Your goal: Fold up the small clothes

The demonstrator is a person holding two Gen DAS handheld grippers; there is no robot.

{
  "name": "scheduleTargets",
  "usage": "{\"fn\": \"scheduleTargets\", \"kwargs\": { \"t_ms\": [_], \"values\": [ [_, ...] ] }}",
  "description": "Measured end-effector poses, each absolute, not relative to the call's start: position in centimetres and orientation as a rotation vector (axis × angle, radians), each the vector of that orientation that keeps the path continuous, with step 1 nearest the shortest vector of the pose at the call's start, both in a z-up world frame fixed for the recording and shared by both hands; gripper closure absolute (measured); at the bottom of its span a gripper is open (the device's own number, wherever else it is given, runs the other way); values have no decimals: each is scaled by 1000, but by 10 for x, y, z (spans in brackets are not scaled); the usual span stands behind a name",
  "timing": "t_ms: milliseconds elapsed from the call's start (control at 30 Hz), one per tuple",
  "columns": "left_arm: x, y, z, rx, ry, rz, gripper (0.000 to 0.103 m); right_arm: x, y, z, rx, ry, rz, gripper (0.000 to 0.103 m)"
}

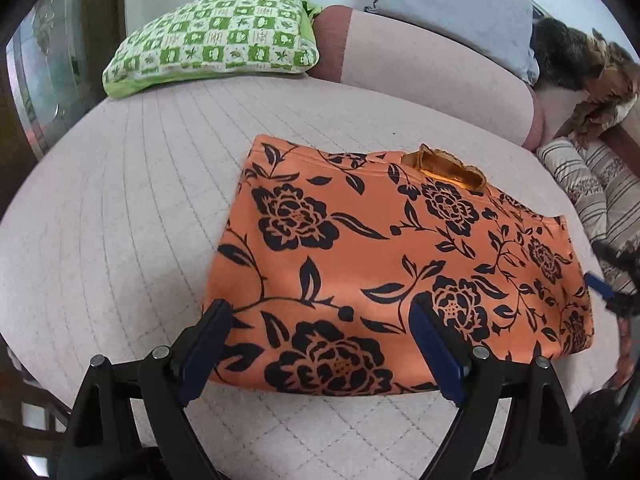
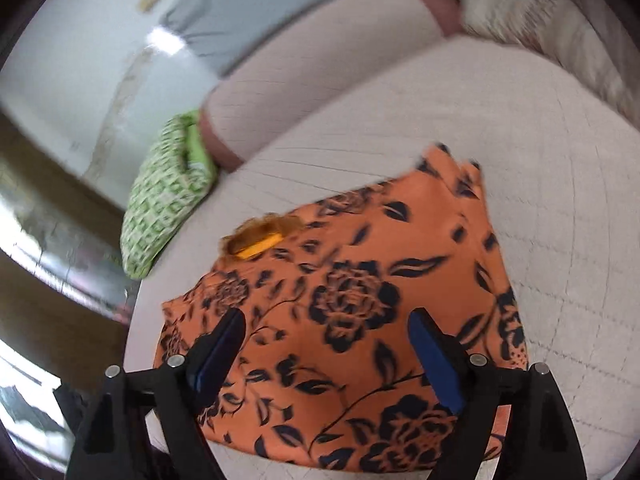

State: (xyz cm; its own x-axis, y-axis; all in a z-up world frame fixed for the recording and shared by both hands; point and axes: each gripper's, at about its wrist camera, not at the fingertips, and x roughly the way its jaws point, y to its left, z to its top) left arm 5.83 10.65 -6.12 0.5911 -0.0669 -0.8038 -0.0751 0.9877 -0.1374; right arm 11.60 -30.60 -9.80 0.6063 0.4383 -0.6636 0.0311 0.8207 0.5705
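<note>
An orange garment with black flowers (image 1: 384, 256) lies folded flat on the pale quilted bed (image 1: 120, 220). A frayed orange neck opening (image 1: 444, 170) shows at its far edge. My left gripper (image 1: 320, 312) is open and empty, its fingers spread over the garment's near left corner. In the right wrist view the same garment (image 2: 360, 304) fills the middle, blurred by motion. My right gripper (image 2: 326, 322) is open and empty above the garment's near part. The right gripper also shows at the garment's right edge in the left wrist view (image 1: 612, 288).
A green and white checked pillow (image 1: 216, 36) lies at the far left of the bed. A pink bolster (image 1: 432, 68) and a grey pillow (image 1: 456, 4) line the back. Striped cushions (image 1: 592, 184) and a furry brown item (image 1: 596, 80) sit at the right.
</note>
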Motion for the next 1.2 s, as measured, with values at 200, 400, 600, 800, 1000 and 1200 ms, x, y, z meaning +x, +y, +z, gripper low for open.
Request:
{"fn": "scheduleTargets", "kwargs": {
  "t_ms": [200,400,600,800,1000,1200],
  "values": [
    [62,102,-84,-94,1010,-5,13,110,-324,-112,658,941,197,17],
    [58,94,-71,-120,930,-20,13,48,-365,-112,837,928,118,17],
    [72,68,-77,-109,924,-72,13,20,-375,-146,1029,968,63,17],
    [82,50,-96,-63,948,-76,13,43,-371,-166,1131,917,90,19],
    [79,51,-90,-37,917,-77,13,40,-361,-131,938,860,30,93],
    [97,55,-106,12,983,-52,13,46,-354,-158,885,1012,14,82]
  ]
}}
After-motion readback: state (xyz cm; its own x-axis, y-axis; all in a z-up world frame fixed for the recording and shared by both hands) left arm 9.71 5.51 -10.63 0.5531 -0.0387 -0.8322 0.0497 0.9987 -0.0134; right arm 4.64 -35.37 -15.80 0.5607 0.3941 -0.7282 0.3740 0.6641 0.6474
